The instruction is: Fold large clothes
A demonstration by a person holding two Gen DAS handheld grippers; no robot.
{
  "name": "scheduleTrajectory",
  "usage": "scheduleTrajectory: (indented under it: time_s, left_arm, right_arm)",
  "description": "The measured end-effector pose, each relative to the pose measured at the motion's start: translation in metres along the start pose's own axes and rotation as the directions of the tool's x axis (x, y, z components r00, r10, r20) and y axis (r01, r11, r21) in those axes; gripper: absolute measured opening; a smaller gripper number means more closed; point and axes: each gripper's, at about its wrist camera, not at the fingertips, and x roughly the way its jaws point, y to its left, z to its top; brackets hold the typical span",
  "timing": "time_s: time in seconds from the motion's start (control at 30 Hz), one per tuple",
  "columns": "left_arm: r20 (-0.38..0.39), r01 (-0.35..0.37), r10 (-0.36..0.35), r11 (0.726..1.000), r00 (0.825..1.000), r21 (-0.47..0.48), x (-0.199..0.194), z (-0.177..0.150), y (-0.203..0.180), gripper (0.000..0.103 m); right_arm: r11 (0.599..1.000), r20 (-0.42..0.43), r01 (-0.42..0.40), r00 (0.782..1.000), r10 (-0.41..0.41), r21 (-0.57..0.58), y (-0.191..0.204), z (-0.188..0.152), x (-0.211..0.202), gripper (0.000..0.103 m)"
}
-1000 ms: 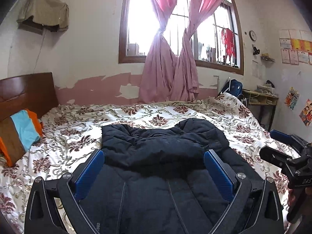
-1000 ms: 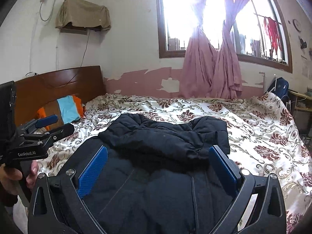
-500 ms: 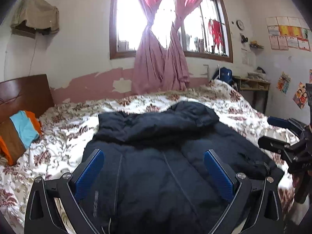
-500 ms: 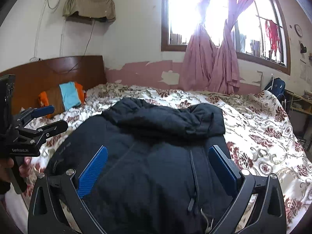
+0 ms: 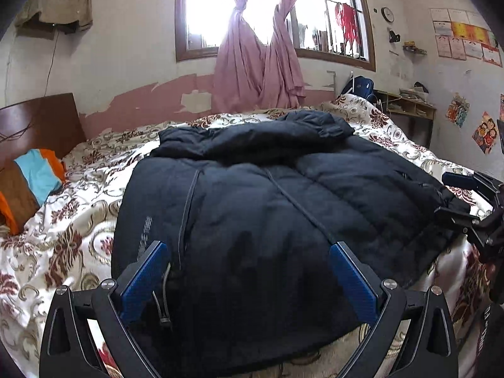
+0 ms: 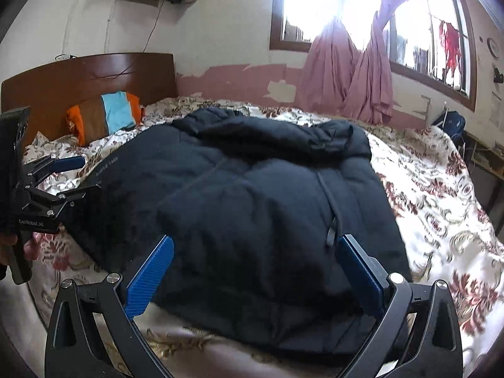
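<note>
Dark padded jacket (image 5: 267,214), flat on floral bed (image 5: 72,226), now nearer both tools; left tool (image 5: 249,278) and right tool (image 6: 256,271) gape empty, poised at near hem.

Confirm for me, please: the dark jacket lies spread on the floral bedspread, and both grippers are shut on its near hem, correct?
Not quite. The dark jacket does lie spread on the floral bedspread, but neither gripper is shut on its hem. Both wrist views show the left gripper and right gripper open, their blue fingers wide apart over the jacket.
</note>
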Motion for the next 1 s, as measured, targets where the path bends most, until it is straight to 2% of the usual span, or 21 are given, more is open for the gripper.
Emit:
scheduleTrajectory:
  time_s: [0.4,0.6,0.93,1.0]
  left_arm:
    - [-0.1,-0.013,0.015,1.0,0.995,0.015,0.003,-0.04,-0.003,0.103]
    - [-0.121,-0.023,0.032,0.997,0.992,0.074,-0.003,-0.062,-0.002,0.103]
    - [-0.176,-0.1,0.137,0.974,0.975,0.201,0.006,-0.084,-0.014,0.103]
    - [-0.185,-0.158,0.203,0.96,0.962,0.231,0.013,-0.086,-0.018,0.103]
  right_arm:
    - [0.999,-0.072,0.029,0.997,-0.032,-0.037,0.005,-0.035,0.007,0.101]
    - [0.993,-0.085,0.07,0.993,-0.078,-0.094,0.01,-0.047,0.006,0.101]
    - [0.99,-0.066,0.107,0.991,-0.113,-0.089,0.014,-0.049,0.001,0.101]
    - [0.991,-0.067,0.106,0.991,-0.112,-0.086,0.013,-0.05,0.001,0.101]
